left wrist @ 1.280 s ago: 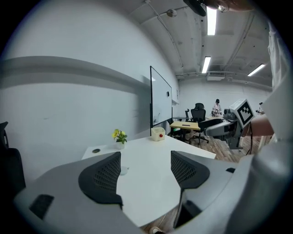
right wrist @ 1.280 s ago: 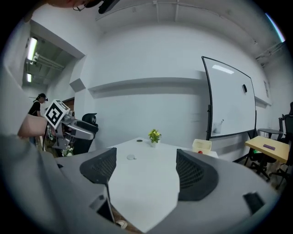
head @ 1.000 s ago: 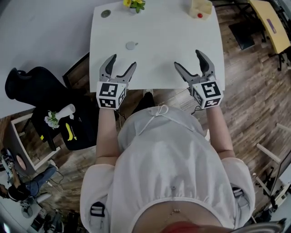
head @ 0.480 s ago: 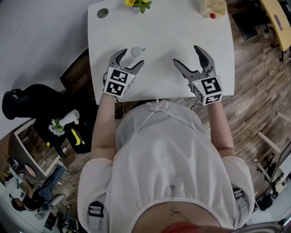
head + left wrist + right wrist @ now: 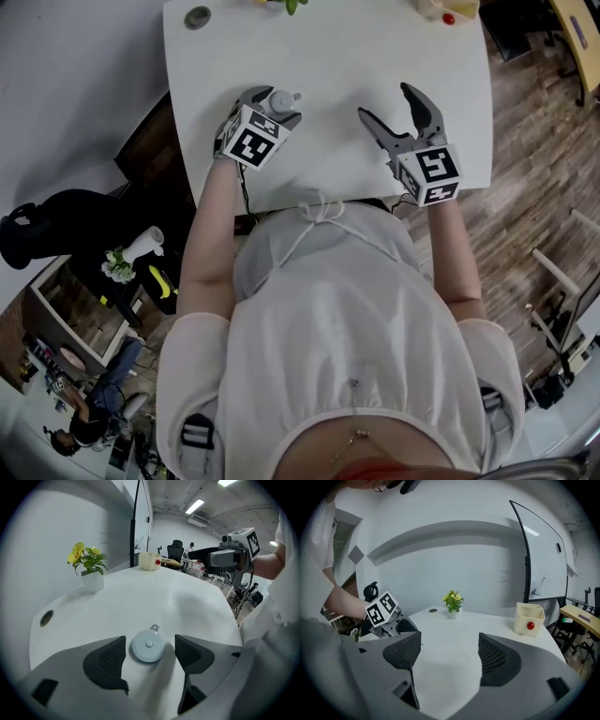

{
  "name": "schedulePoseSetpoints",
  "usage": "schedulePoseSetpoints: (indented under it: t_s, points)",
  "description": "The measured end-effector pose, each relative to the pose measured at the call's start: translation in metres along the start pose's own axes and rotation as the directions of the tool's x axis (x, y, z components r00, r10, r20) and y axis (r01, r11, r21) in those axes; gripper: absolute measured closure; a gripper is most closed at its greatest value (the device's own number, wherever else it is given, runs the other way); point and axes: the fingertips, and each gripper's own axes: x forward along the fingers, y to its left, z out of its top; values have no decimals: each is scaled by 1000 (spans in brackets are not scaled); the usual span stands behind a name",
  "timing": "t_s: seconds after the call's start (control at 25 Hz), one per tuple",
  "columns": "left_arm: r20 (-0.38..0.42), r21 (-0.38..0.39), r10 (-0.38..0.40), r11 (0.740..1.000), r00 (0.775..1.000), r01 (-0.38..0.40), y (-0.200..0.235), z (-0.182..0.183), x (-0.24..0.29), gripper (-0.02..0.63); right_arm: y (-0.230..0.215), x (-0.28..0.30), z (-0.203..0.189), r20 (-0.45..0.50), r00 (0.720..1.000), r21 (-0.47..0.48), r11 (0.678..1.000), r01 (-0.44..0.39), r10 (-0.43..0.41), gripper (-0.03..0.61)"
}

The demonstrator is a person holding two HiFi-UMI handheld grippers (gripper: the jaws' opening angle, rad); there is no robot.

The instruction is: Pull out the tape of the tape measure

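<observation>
Because the tape measure point(image 5: 147, 646) lies flat at upper centre-left of the table point(image 5: 328, 56), the left gripper point(image 5: 150, 639) straddles it, jaws spread, not yet clamping. The right gripper point(image 5: 450, 639) hovers alongside, jaws spread and empty, probably to pull the tab.

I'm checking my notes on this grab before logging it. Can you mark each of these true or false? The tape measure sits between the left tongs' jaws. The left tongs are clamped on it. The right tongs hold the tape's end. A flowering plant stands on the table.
1. The tape measure lies between the jaws of the left tongs. True.
2. The left tongs are clamped on it. False: the jaws stand apart, one on either side.
3. The right tongs hold the tape's end. False: they are open and empty above the table.
4. A potted plant with yellow flowers stands on the table. True.
</observation>
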Motion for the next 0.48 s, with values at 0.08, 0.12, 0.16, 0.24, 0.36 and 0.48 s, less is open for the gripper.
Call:
schedulePoseSetpoints:
  t_s: [0.08, 0.12, 0.16, 0.24, 0.36, 0.48]
  points:
    - [-22, 18, -7, 1000, 1000, 7, 3, -4, 4, 275, 2, 2, -2, -7, 1000, 1, 1000, 6, -6, 197]
    - [-27, 28, -10, 1000, 1000, 11, 3, -5, 4, 278, 3, 2, -2, -7, 1000, 0, 1000, 10, -10, 200]
    - [-30, 38, -13, 999, 999, 14, 3, -5, 4, 279, 3, 2, -1, -6, 1000, 0, 1000, 16, -16, 202]
    - [-31, 50, -17, 999, 999, 19, 2, -5, 4, 282, 1, 1, -1, -8, 1000, -1, 1000, 28, -28, 209]
    - [-38, 65, -13, 998, 999, 15, 1, -3, 4, 293, 0, -1, -2, -15, 999, -2, 999, 40, -40, 218]
    - [-49, 109, -19, 994, 999, 25, -6, 1, 5, 369, -5, -6, -3, -15, 998, -3, 998, 58, -58, 223]
